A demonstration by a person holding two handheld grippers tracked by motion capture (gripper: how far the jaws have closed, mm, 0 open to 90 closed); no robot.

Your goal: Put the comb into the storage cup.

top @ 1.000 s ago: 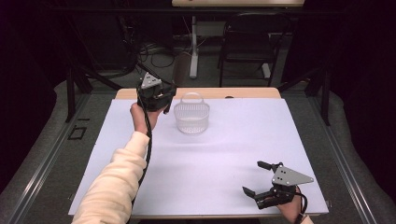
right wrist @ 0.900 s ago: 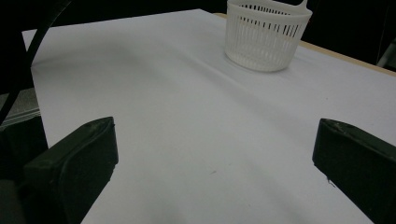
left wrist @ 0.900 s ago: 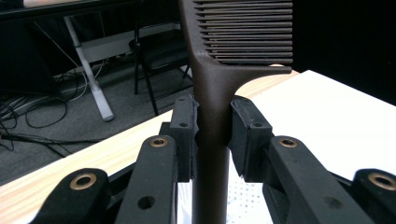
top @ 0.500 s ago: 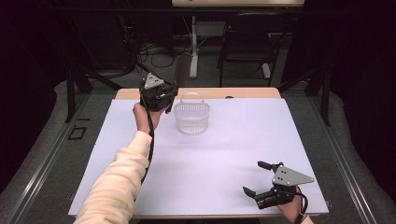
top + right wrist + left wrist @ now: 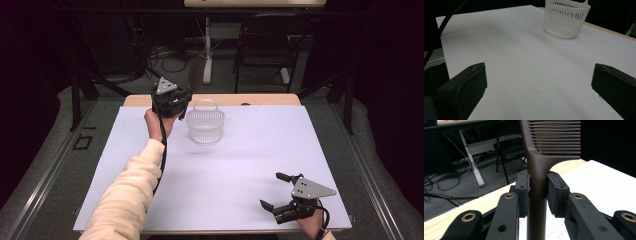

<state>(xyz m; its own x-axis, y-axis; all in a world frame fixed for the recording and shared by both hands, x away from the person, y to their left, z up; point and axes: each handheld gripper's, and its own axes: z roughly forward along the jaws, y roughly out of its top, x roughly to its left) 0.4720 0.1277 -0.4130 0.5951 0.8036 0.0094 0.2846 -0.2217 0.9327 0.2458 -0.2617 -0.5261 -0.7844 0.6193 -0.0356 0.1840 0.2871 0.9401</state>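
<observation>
No writing can be read on anything here. The left gripper (image 5: 172, 97), raised at the counter's (image 5: 240, 165) far left just beside the white basket (image 5: 205, 125), has its jaws clamped on the handle of a dark brown comb (image 5: 541, 165), teeth above the pads. The right gripper (image 5: 282, 192) rests at the near right, jaws wide apart and empty.

Bright overhead light on the white table (image 5: 240, 165); dark surroundings; soft shadows; near fingers (image 5: 461, 87) blurred.
</observation>
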